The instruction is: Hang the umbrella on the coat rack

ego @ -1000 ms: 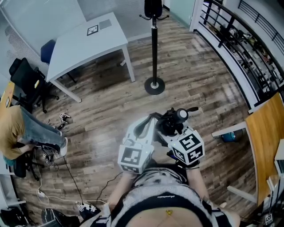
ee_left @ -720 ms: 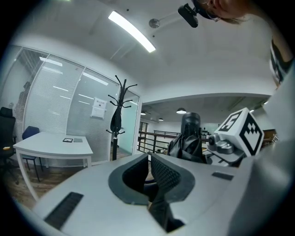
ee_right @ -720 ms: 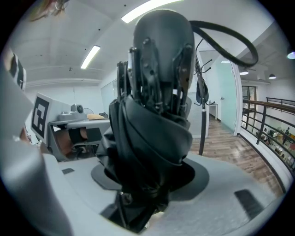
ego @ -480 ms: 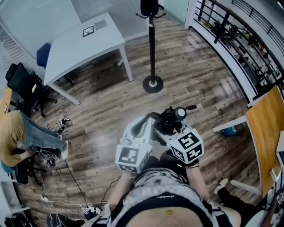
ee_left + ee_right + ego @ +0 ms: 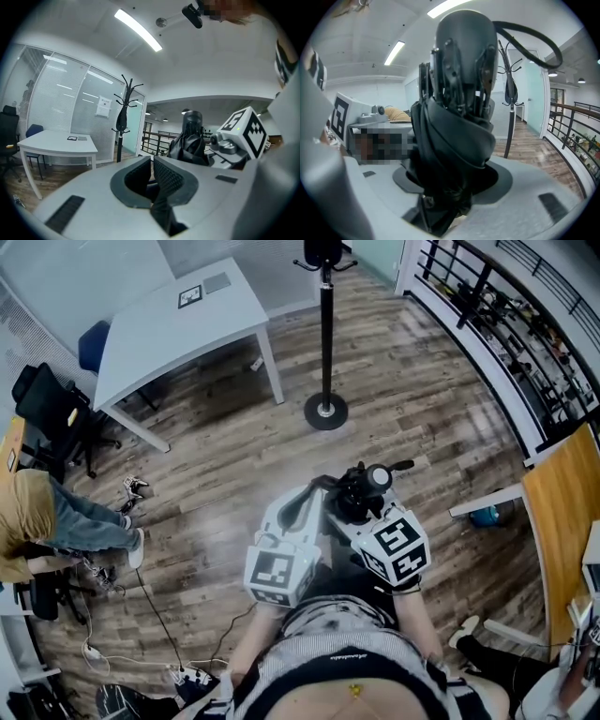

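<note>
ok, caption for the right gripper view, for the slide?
Folded black umbrella clamped in the jaws, coat rack standing beyond it on the wood floor.

An office is showing here: a white worktop [image 5: 178, 329] is standing on wood-look flooring [image 5: 422, 418], with a black swivel chair [image 5: 52, 409] and a blue chair [image 5: 94, 345] sitting beside it. Glass partition walls with blinds [image 5: 56, 103] are closing off the room, and a strip light [image 5: 138, 30] is glowing on the ceiling. A coat rack [image 5: 326, 343] is standing near the worktop, cables [image 5: 150, 601] are trailing across the floor, and a metal railing [image 5: 497, 324] is running along 1 side.
</note>
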The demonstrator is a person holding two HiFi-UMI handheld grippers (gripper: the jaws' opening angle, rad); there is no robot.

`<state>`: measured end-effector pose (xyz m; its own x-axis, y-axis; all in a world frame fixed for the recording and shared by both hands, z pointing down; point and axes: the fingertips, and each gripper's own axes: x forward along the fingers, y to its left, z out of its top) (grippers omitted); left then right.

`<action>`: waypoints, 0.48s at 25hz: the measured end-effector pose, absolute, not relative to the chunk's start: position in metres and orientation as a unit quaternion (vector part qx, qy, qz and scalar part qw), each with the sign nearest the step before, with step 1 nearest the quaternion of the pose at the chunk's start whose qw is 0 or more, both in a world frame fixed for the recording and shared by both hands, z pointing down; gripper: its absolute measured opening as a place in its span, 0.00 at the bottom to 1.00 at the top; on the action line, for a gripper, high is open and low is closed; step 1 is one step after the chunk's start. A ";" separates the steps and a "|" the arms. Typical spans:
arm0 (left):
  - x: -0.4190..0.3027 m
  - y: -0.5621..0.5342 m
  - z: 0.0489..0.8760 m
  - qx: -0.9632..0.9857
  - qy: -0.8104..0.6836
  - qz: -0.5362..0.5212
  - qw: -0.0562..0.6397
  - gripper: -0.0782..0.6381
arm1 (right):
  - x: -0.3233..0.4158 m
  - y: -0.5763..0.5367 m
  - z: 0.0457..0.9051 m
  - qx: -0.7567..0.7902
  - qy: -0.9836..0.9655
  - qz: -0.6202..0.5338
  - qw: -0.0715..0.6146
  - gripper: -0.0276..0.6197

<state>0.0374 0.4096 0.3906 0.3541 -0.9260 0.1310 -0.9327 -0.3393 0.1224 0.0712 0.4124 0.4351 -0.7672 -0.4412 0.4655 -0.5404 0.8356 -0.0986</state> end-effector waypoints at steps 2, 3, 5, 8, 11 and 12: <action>0.034 0.405 0.390 0.816 -0.571 0.019 0.088 0.13 | 0.068 0.409 0.434 0.258 -0.935 0.115 0.216 0.43; 0.032 0.403 0.389 0.815 -0.573 0.020 0.088 0.13 | 0.067 0.406 0.434 0.255 -0.935 0.114 0.217 0.43; 0.029 0.398 0.389 0.812 -0.576 0.020 0.088 0.13 | 0.064 0.401 0.433 0.250 -0.936 0.110 0.221 0.43; 0.026 0.393 0.388 0.810 -0.580 0.022 0.088 0.13 | 0.061 0.397 0.433 0.245 -0.937 0.107 0.224 0.43; 0.024 0.390 0.389 0.809 -0.581 0.024 0.086 0.13 | 0.058 0.393 0.434 0.242 -0.938 0.106 0.222 0.43; 0.023 0.387 0.390 0.809 -0.580 0.025 0.087 0.13 | 0.057 0.390 0.434 0.242 -0.939 0.106 0.222 0.43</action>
